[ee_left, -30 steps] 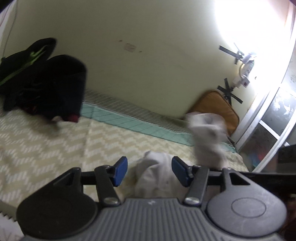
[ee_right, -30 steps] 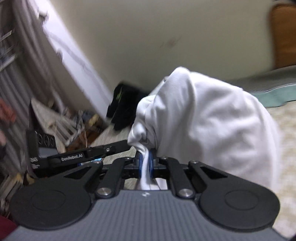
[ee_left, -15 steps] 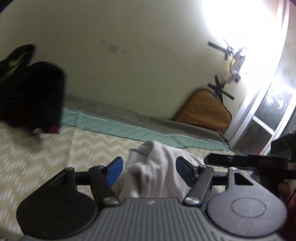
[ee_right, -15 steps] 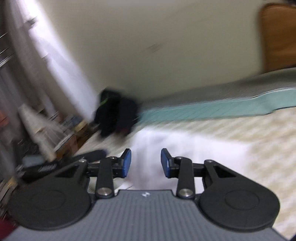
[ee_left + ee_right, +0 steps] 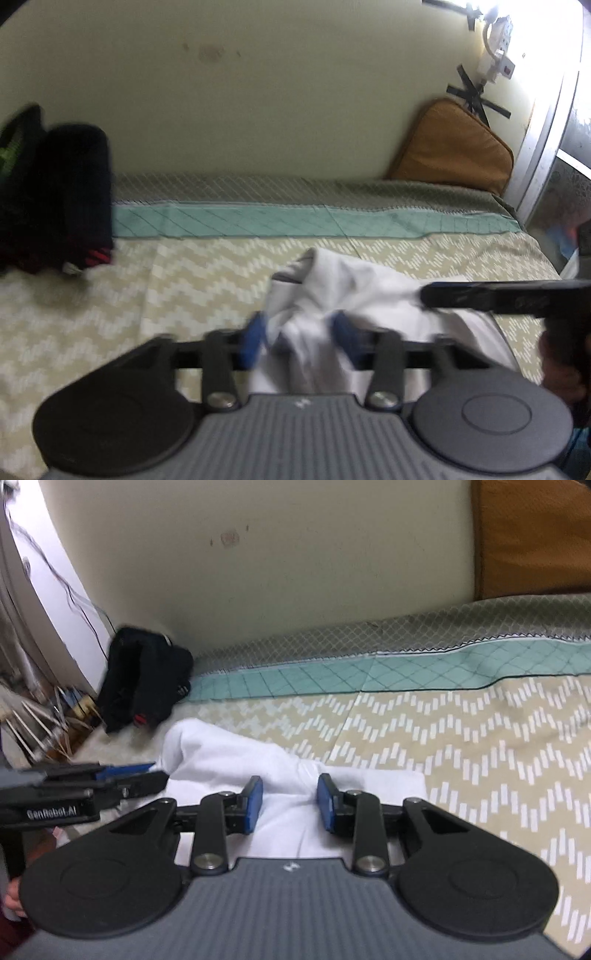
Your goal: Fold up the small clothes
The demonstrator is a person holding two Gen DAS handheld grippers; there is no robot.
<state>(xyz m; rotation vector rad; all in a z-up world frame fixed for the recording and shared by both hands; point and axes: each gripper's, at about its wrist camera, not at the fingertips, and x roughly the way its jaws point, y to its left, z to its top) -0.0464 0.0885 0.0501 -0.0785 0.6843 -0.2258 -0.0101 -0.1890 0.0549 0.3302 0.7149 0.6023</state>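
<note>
A small white garment (image 5: 236, 760) lies bunched on the zigzag-patterned bed cover (image 5: 480, 738); it also shows in the left wrist view (image 5: 354, 291). My right gripper (image 5: 290, 805) is open, its blue pads either side of the cloth's near edge. My left gripper (image 5: 299, 334) is open and blurred, with a fold of the white cloth standing between its jaws. The right gripper's finger (image 5: 498, 293) reaches in from the right onto the cloth. The left gripper (image 5: 110, 779) shows at the left of the right wrist view.
A pile of black clothes (image 5: 55, 199) sits at the far left of the bed against the wall. An orange cushion (image 5: 454, 147) leans in the far right corner. A teal band (image 5: 406, 672) runs along the bed's far side. Clutter (image 5: 40, 716) lies beside the bed's left end.
The right gripper let go of the white garment, which dropped from the air onto the bed. Both grippers came down low over it, and the left jaws narrowed around a fold.
</note>
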